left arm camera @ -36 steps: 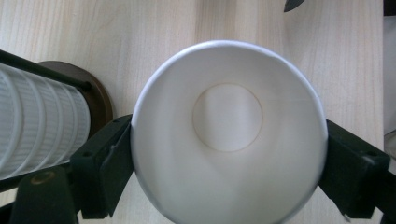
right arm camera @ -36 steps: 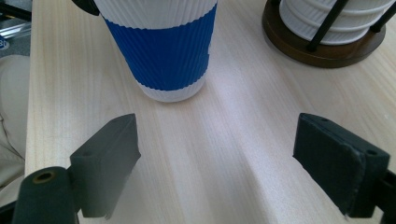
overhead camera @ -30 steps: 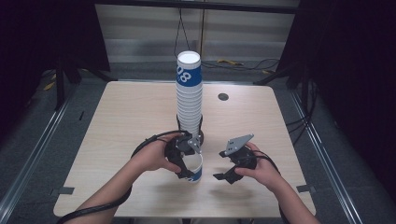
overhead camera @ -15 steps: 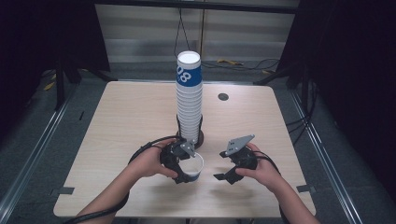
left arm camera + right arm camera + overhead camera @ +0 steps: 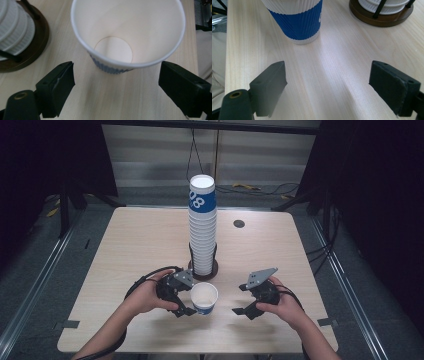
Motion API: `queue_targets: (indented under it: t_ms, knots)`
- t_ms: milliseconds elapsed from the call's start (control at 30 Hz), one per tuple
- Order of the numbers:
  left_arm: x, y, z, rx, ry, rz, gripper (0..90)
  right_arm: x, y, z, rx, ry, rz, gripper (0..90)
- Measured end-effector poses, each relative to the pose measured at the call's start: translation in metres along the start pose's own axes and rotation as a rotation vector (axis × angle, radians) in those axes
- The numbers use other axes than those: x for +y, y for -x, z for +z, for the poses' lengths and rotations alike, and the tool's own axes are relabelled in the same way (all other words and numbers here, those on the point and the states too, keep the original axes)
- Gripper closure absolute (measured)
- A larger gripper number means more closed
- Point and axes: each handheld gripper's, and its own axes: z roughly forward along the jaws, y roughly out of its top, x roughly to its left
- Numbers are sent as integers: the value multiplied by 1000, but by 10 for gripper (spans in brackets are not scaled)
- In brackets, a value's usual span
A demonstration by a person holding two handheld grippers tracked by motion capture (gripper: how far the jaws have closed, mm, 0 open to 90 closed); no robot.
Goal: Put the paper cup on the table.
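Left gripper (image 5: 186, 301) sits lower centre-left of the high view, fingers spread wide, nothing held. In the left gripper view the single paper cup (image 5: 128, 33) stands upright just ahead of the fingers (image 5: 58, 86), mouth up, rim clear of both pads; looks freed so it can stand alone on the table (image 5: 125, 250). In the high view the cup (image 5: 204, 298) is lower centre, just in front of the cup stack (image 5: 202, 225) on its dark round holder (image 5: 215, 266), likely the source, with wire uprights keeping the stack straight. Right gripper (image 5: 248, 300) is lower centre-right, well apart from the cup, fingers wide, holding nothing. In the right gripper view the cup's blue ribbed sleeve (image 5: 297, 22) is upper left, holder base (image 5: 382, 16) upper right. Right hand seems parked on standby.
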Motion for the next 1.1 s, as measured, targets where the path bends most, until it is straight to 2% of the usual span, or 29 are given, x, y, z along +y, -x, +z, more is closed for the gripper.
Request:
queue_targets:
  t_ms: [233, 367, 500, 533, 633, 667, 800, 933, 967, 1100]
  knots:
    - [-14, -2, -8, 26, 5, -24, 132, -8, 0, -4, -11, 15, 19, 136]
    - [-22, -3, -9, 46, 5, -31, 132, -15, -1, -5, -27, 7, 25, 137]
    - [-31, -3, -11, 45, 37, -63, 133, -22, -3, -3, -36, 6, 33, 136]
    - [-32, -4, -12, 52, 28, -52, 133, -24, -3, -3, -38, 3, 32, 136]
    - [-38, -7, -13, 64, 23, -62, 135, -29, -2, -3, -49, -3, 33, 136]
    - [-40, -6, -13, 66, 30, -79, 136, -31, -2, -4, -50, 0, 45, 136]
    - [-46, -8, -12, 72, 25, -68, 144, -36, 1, -6, -59, 7, 54, 136]
    - [-55, -9, -10, 78, 24, -99, 147, -43, 2, -10, -77, 5, 65, 136]
    - [-56, -10, -10, 76, 24, -91, 147, -45, 3, -10, -79, 8, 72, 136]
    - [-64, -11, -10, 87, 14, -109, 148, -53, 5, -12, -90, 8, 89, 136]
